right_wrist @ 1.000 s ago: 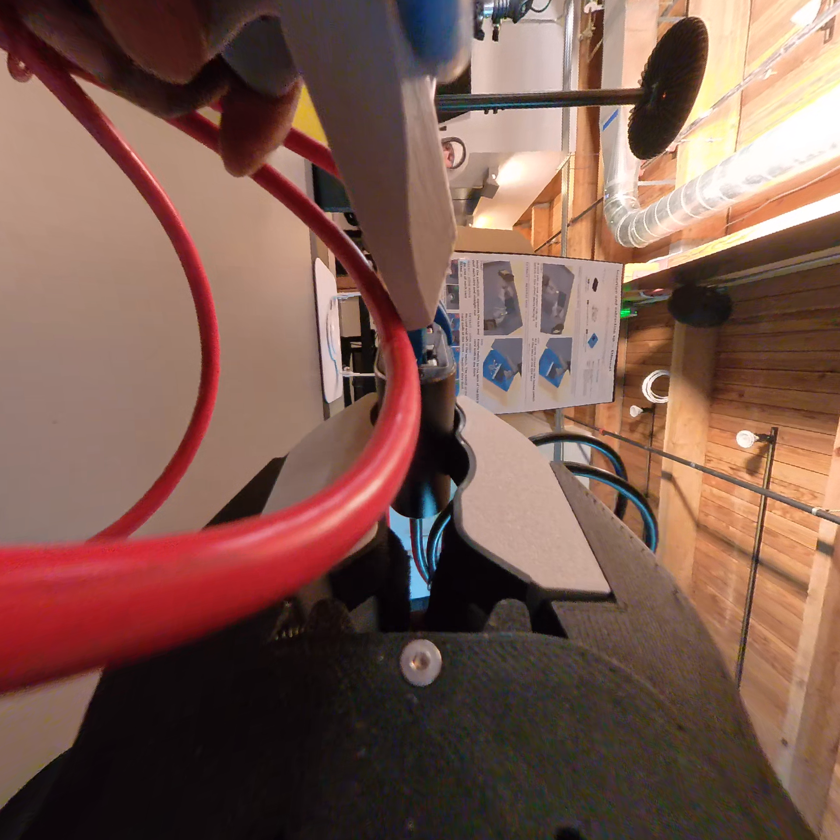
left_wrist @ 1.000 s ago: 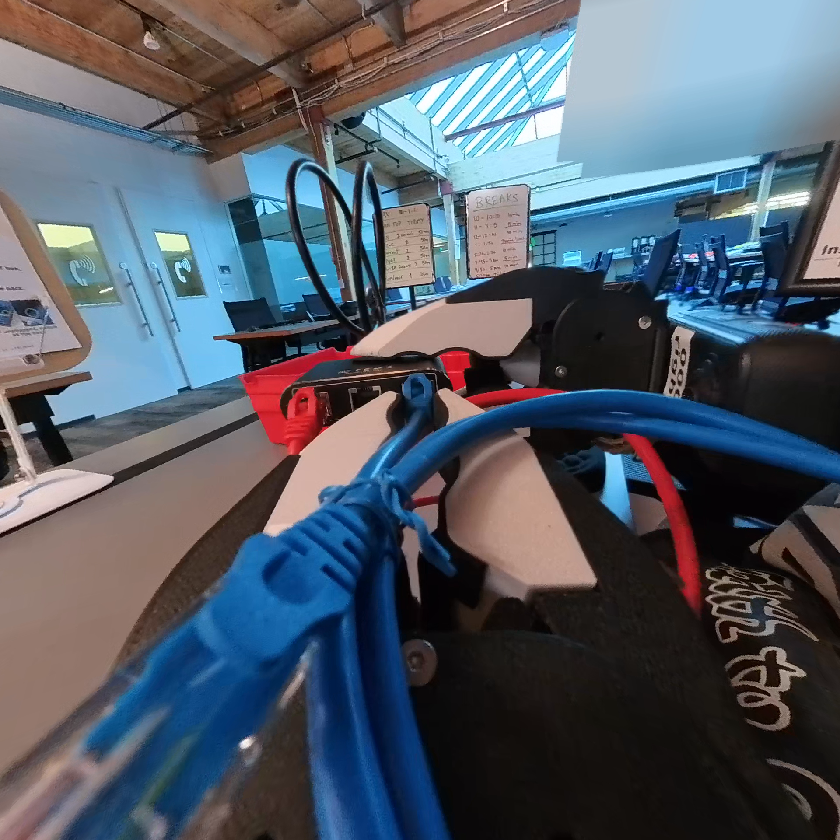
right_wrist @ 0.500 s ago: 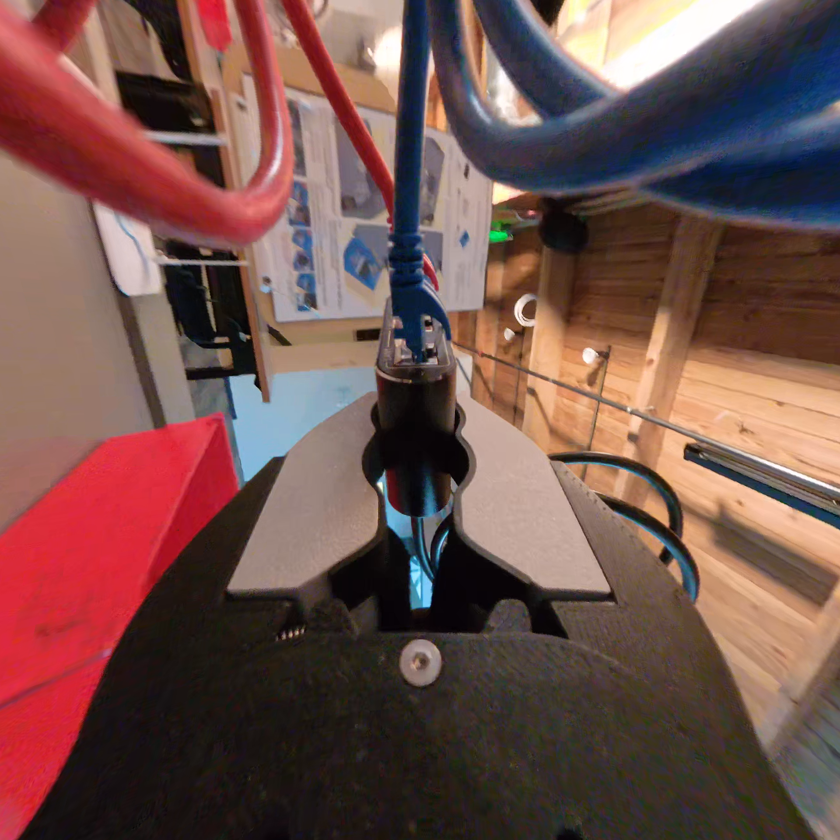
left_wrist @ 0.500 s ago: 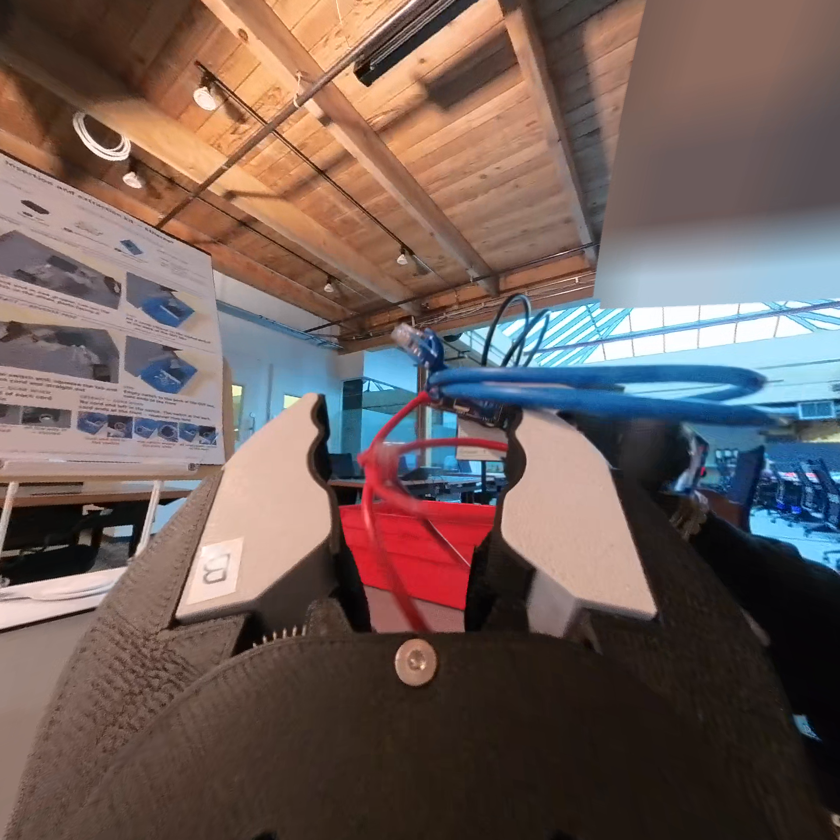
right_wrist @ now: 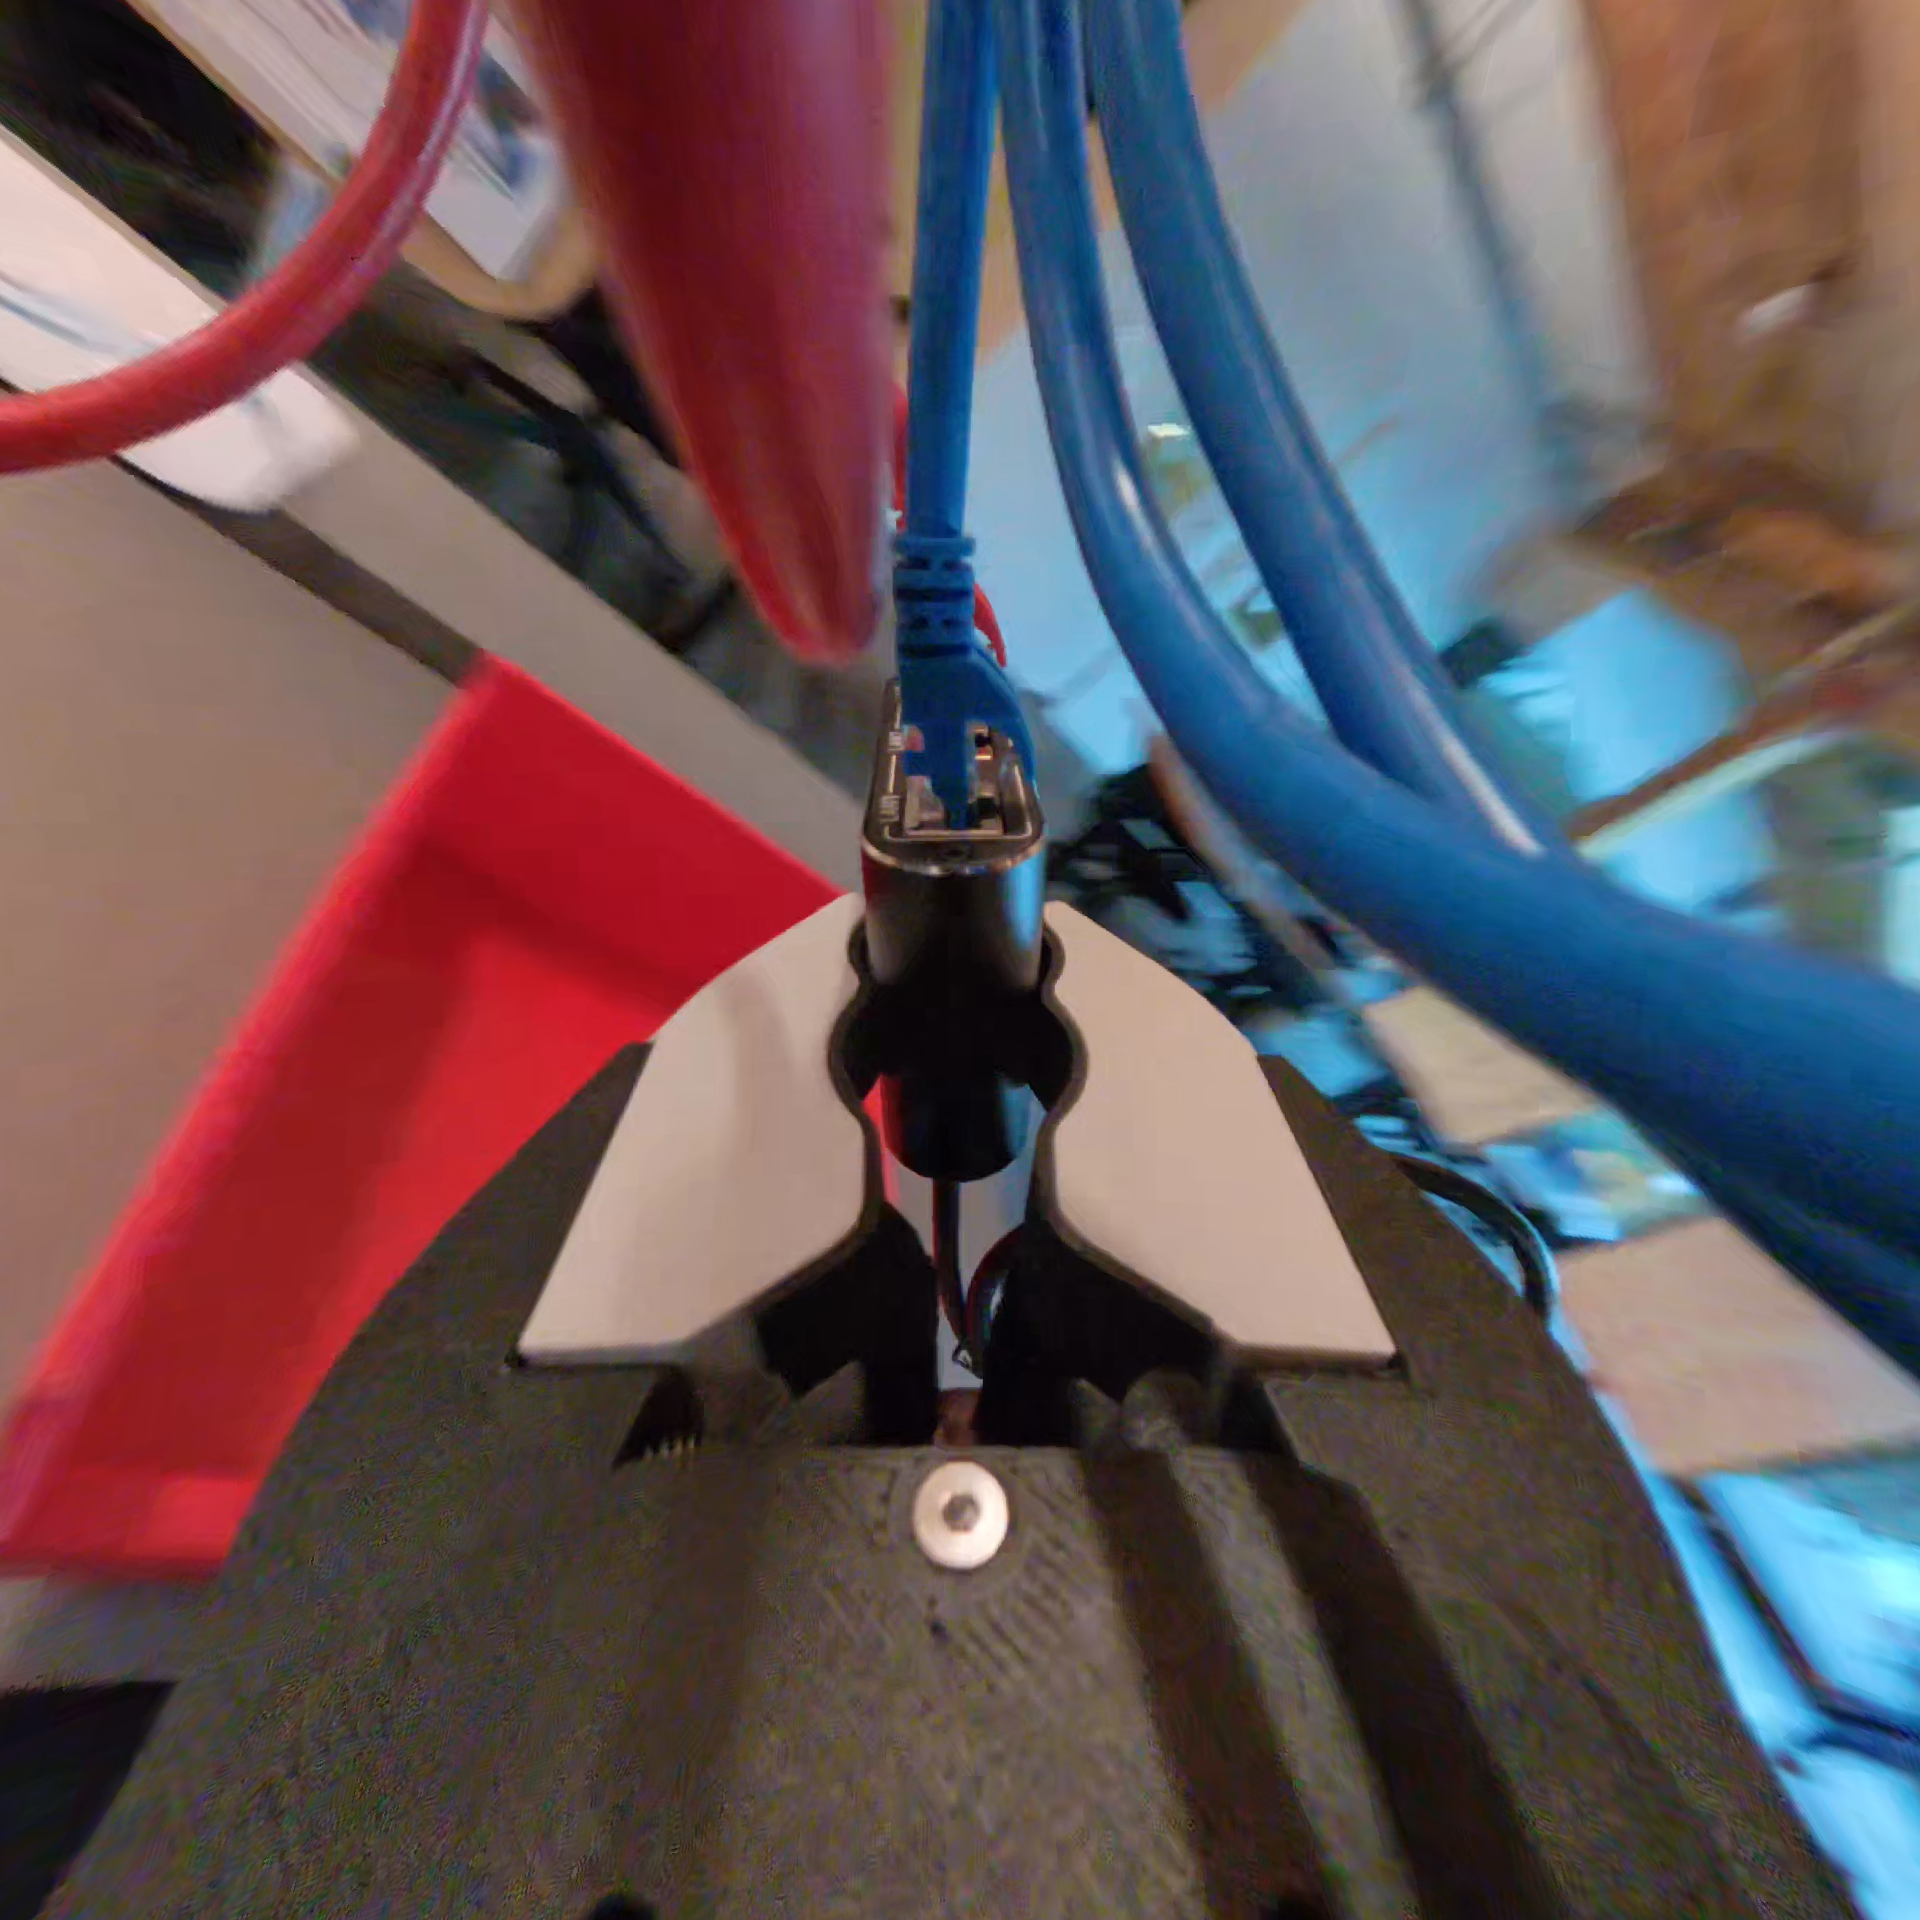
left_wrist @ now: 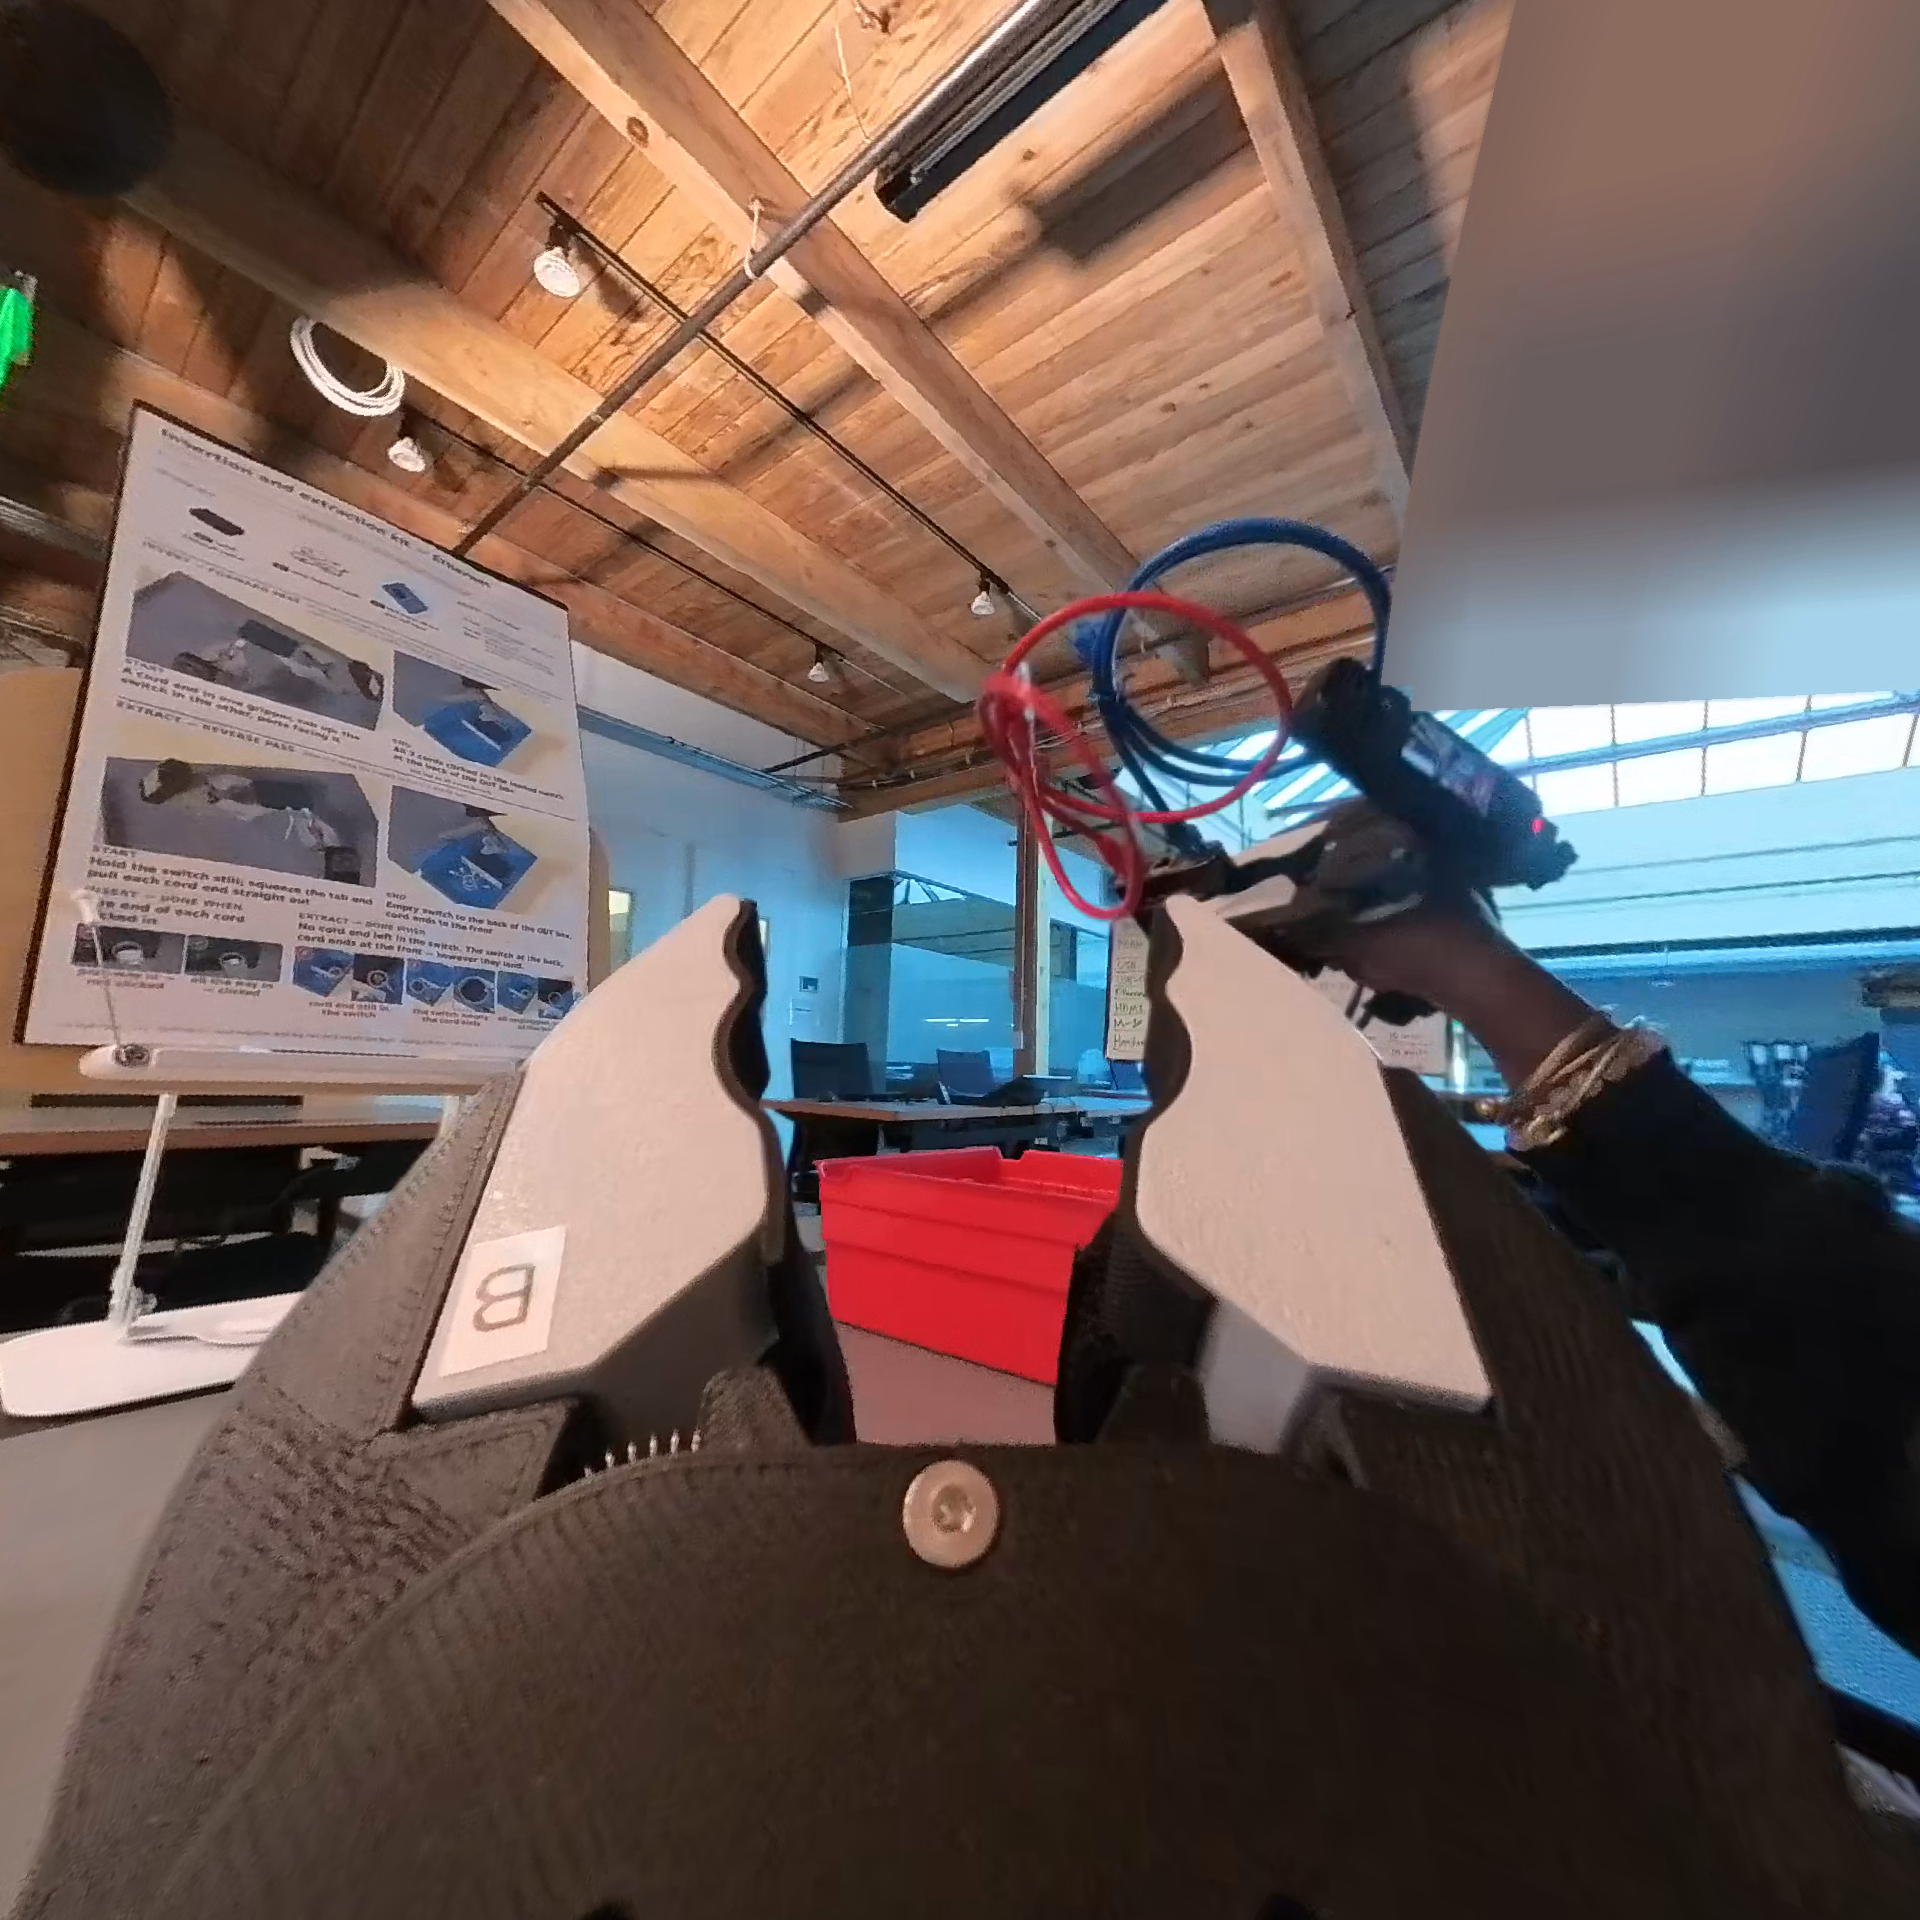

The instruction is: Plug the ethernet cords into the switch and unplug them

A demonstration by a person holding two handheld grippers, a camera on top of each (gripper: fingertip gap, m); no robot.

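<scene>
The right hand-held gripper (right_wrist: 951, 997) is clamped on a small black box-shaped network switch (right_wrist: 951, 914), which sits squeezed between its grey fingers (right_wrist: 748, 1122) and stands out beyond their tips. A blue ethernet cord with a moulded plug (right_wrist: 940, 665) is seated in a port on the switch's far face, so at least one plugging step looks done. A thin red ethernet cord (right_wrist: 260, 332) loops just above and to the left of the fingertips; whether its end is seated cannot be told, since a blurred red shape hides that part of the port face. Judging from this, unplugging is yet to come.

The left hand-held gripper (left_wrist: 951, 1029) has its fingers spread wide apart and holds nothing. Its view gives what the close one cannot: the right hand-held gripper held up high ahead and to the right, with the blue and red cords hanging from it in tied coils (left_wrist: 1143, 748). It also shows a red plastic bin (left_wrist: 956, 1278) on the grey bench (left_wrist: 62, 1558) straight ahead between the fingers, and a printed instruction board (left_wrist: 312, 748) on a white stand to the left.
</scene>
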